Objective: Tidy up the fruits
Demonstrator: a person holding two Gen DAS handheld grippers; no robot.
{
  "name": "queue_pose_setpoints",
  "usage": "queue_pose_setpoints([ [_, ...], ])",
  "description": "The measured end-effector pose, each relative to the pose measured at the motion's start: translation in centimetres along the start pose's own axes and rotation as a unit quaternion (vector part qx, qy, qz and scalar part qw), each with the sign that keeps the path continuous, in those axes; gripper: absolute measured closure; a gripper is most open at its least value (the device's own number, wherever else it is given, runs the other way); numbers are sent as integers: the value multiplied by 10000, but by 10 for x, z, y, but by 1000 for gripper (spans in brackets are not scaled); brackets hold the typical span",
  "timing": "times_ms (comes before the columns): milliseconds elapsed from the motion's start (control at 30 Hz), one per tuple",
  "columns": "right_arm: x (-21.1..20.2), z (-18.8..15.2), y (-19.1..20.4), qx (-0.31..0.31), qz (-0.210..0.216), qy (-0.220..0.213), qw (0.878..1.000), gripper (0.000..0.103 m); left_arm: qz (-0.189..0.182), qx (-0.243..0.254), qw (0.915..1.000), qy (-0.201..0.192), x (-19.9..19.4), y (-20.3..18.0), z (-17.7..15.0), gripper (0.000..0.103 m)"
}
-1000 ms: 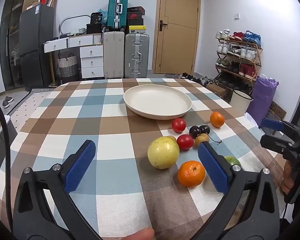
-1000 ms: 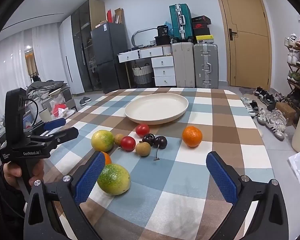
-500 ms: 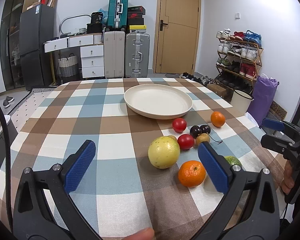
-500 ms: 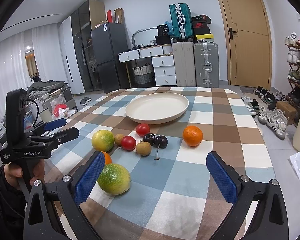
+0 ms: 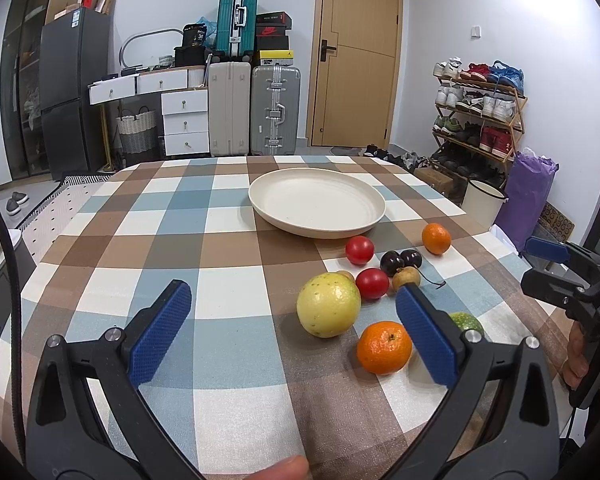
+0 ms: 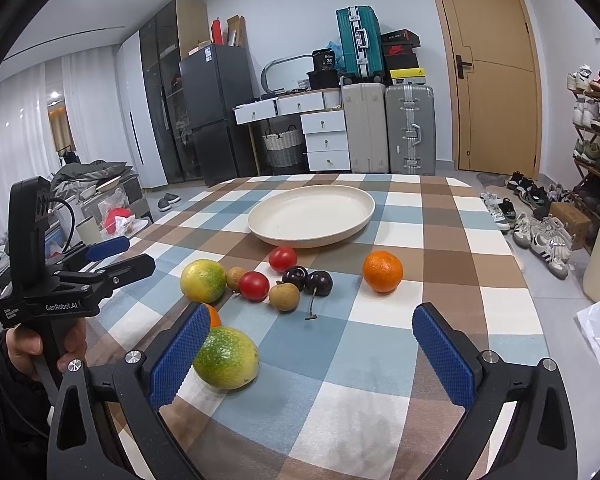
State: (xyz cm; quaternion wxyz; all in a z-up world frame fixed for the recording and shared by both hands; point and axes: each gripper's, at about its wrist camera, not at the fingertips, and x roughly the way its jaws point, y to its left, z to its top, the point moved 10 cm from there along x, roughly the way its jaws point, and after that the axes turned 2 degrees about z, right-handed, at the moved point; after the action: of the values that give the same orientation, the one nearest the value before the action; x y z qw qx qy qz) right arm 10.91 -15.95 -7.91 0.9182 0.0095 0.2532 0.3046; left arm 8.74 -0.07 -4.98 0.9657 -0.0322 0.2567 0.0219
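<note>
On checked tablecloth (image 5: 236, 292), near side of empty cream plate (image 5: 318, 207): 9 loose fruits. Both grippers, left gripper (image 5: 292, 334) and right gripper (image 6: 312, 354), gaping wide, holding nothing. Better to start with nearest orange (image 5: 384, 347), closing gently around its middle.

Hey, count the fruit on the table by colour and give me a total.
Orange: 2
Red: 2
Dark cherries: 2
Small brown: 2
Yellow-green: 2
Total: 10, none on the plate yet.
</note>
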Motion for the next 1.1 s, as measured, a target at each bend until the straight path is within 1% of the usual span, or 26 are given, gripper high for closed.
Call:
queue_pose_setpoints([
  [367, 1, -1, -1, 31, 7, 12, 10000, 0, 5, 0, 10000, 3, 0, 0, 0, 1],
  [533, -4, 1, -6, 145, -19, -110, 9998, 0, 1, 3, 10000, 0, 0, 0, 0, 1],
  [600, -4, 1, -7, 191, 34, -107, 9998, 0, 6, 9, 10000, 0, 0, 0, 0, 1],
  [667, -4, 1, -7, 198, -7, -102, 9998, 0, -11, 7, 10000, 5, 0, 0, 0, 1],
  [833, -4, 1, -5, 120, -37, -87, 9999, 0, -82, 22, 10000, 15, 3, 1, -1, 1],
  [900, -3, 0, -2, 73, -4, -66, 10000, 0, -105, 62, 9999, 18, 5, 0, -5, 1],
  [1100, 2, -2, 9, -138, 87, 40, 9999, 0, -111, 135, 9998, 5, 2, -5, -3, 1],
])
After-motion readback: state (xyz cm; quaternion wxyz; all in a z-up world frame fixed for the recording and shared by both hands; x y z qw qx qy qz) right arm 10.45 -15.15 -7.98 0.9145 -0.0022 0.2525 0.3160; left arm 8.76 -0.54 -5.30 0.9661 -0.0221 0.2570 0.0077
